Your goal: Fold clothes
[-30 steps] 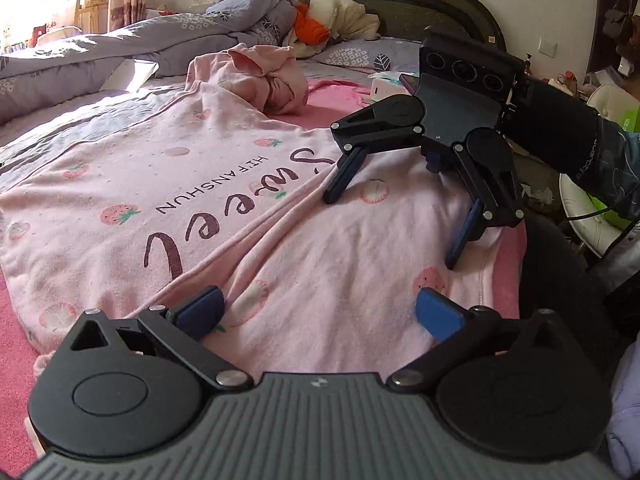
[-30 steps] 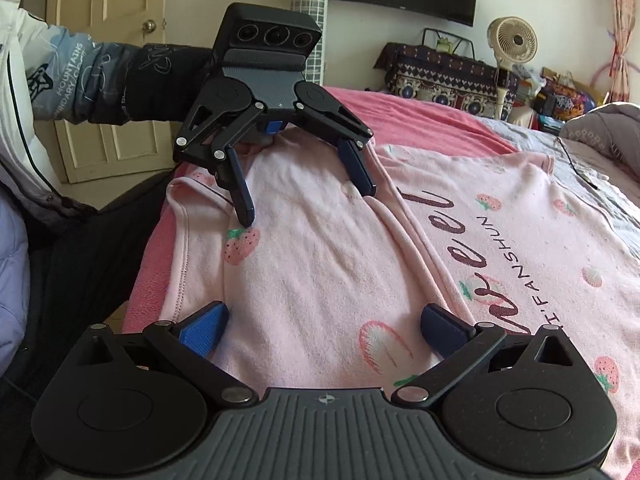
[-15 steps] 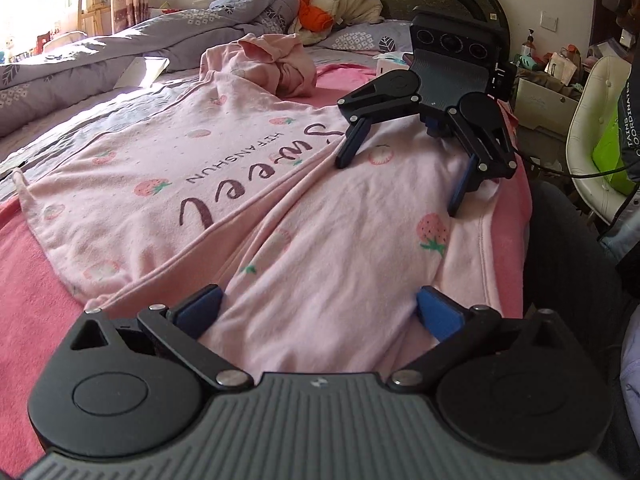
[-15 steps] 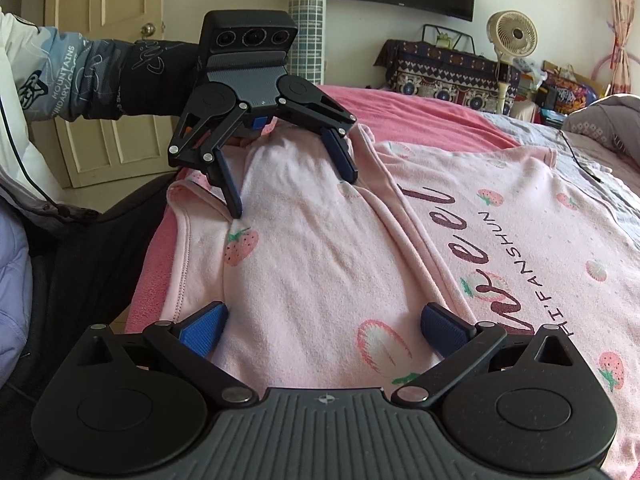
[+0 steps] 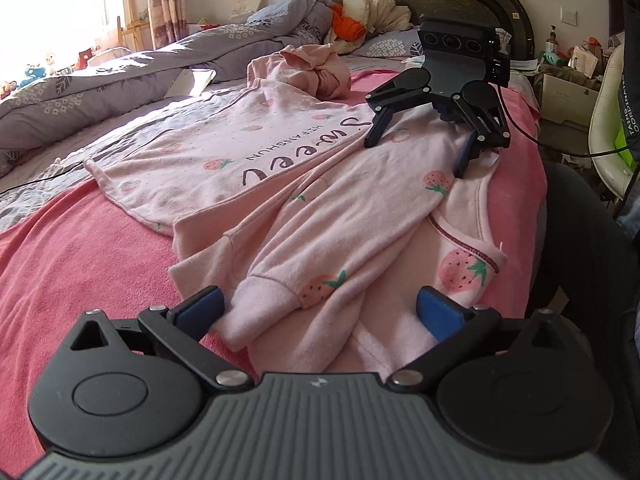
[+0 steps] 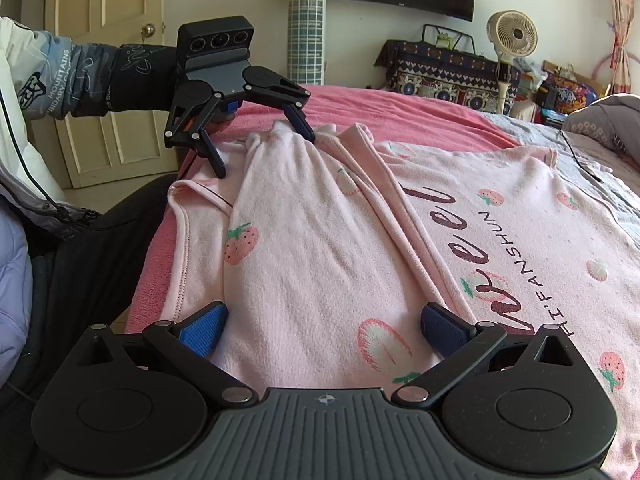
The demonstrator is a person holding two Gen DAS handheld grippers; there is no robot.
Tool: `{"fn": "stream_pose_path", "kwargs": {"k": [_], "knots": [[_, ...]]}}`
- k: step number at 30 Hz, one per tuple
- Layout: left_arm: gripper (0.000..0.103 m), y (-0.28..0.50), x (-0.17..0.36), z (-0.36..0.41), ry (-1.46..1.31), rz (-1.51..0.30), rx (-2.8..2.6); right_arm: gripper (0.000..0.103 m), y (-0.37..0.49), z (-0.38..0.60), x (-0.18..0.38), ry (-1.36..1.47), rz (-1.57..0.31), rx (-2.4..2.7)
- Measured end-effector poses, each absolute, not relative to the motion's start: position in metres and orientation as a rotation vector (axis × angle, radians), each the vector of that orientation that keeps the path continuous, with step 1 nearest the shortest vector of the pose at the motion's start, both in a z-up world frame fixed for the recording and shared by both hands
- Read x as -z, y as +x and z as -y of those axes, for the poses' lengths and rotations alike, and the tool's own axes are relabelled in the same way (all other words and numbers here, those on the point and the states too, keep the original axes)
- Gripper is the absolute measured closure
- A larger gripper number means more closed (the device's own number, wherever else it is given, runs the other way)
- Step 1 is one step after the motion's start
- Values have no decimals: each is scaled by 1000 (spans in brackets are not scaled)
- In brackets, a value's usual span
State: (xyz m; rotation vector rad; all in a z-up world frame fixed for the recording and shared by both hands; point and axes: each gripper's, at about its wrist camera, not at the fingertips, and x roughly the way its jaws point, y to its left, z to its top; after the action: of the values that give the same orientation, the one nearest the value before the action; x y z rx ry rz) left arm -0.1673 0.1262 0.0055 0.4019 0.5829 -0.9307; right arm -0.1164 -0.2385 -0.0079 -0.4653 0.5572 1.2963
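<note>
The pink shirt with strawberry prints lies flat on the bed, on a pink blanket, and one sleeve is folded across its body. The left gripper stands at the cuff end of this sleeve with its fingers wide apart and holding nothing. The right gripper is over the shoulder part of the shirt, its fingers also wide apart and empty. A grey duvet lies behind.

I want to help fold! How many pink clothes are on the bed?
2. The strawberry shirt lies spread across the bed; a bunched-up pink garment sits beyond it, near the pillows. Others may be hidden.
</note>
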Motion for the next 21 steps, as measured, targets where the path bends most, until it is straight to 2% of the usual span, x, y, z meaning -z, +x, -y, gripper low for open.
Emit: {"fn": "stream_pose_path", "kwargs": {"k": [4,9,13,17,21], "knots": [[0,-182,-15,-134,346,-638,793,0,-116,238,8,-466,-557,-1296],[0,-208,-47,-116,451,-478,823,0,-116,238,8,-466,-557,-1296],[0,-197,-69,-84,439,-407,823,0,-116,238,8,-466,-557,-1296],[0,-161,-59,-45,425,-493,725,0,-116,237,8,-466,-557,-1295],[0,-135,-25,-26,450,-604,667,0,-116,237,8,-465,-557,-1295]]}}
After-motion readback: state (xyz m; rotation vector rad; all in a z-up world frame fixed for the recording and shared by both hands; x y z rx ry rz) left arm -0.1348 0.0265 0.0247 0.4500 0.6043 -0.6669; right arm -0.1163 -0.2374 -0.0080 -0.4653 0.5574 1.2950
